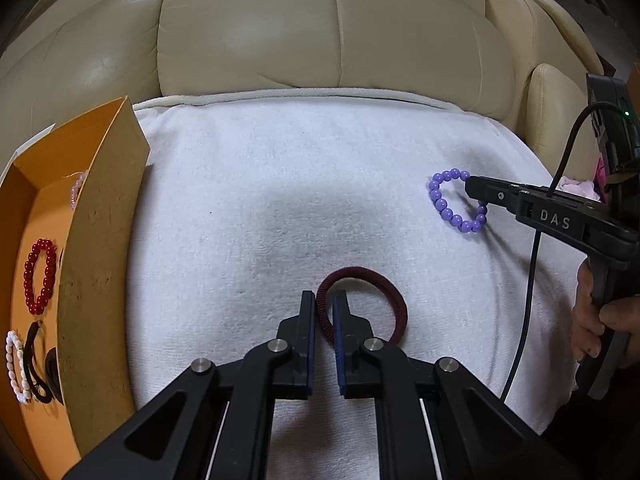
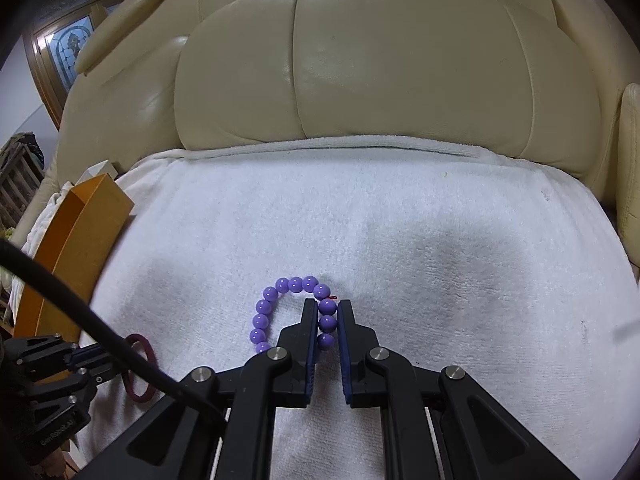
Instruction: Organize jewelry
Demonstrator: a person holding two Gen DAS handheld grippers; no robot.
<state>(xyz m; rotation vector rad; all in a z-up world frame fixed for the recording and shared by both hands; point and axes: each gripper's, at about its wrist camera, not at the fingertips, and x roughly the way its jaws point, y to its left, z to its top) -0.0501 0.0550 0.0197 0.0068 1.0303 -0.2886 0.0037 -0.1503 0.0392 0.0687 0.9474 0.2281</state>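
On the white towel (image 1: 280,200), my left gripper (image 1: 324,304) pinches the maroon fabric hair tie (image 1: 396,308). My right gripper (image 2: 328,312) seems clamped on the purple round-bead bracelet (image 2: 264,312).

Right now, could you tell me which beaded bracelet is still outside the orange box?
The purple bracelet, lying on the white towel; the red one and the white one lie inside the orange box.

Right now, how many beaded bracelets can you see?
3, possibly more hidden. Purple beaded bracelet on the white towel, between the right gripper fingers; red beaded bracelet and white pearl bracelet in the orange box.
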